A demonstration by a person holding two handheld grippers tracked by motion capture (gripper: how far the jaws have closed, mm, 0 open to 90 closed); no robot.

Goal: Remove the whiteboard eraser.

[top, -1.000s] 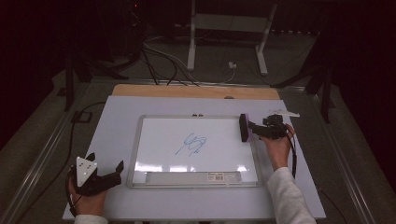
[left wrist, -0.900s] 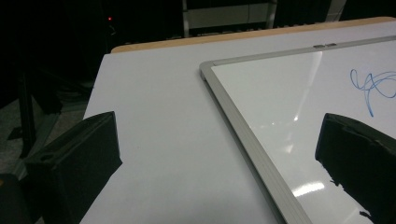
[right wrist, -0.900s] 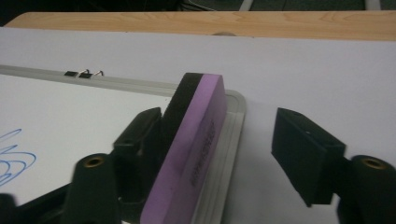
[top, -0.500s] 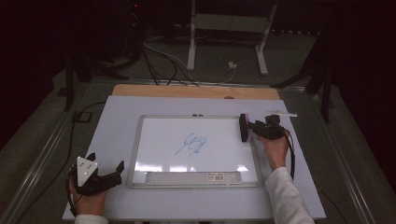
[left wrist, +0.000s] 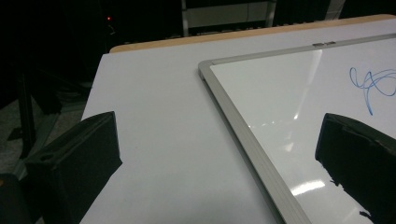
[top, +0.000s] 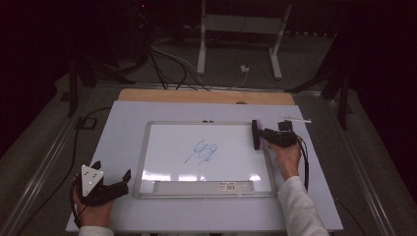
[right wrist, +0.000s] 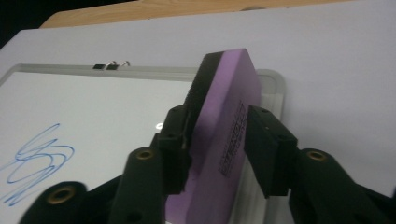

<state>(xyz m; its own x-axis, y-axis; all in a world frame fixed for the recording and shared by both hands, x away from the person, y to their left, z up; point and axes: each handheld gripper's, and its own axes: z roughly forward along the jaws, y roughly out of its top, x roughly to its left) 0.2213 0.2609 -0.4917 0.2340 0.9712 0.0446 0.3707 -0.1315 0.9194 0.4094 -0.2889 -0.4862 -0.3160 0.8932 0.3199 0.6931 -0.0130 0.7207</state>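
Observation:
A framed whiteboard [top: 231, 172] lies flat on the white table, with a blue scribble [top: 200, 152] near its middle. My right gripper [top: 263, 136] hovers at the board's upper right corner, shut on a purple eraser [right wrist: 224, 135] with a black felt side; the eraser [top: 256, 134] stands on edge. The scribble [right wrist: 35, 163] lies well to the left of the eraser. My left gripper [top: 112, 178] rests open at the table's front left, just off the board's left frame [left wrist: 243, 130], with nothing between its jaws.
A marker [top: 294, 119] lies on the table behind the right gripper. A small binder clip [right wrist: 109, 65] sits on the board's top edge. A wooden strip [top: 206, 96] runs along the table's far edge. Cables and stand legs lie on the floor beyond.
The right gripper with the eraser has shifted slightly toward the board's upper right corner. The left gripper has stayed in place.

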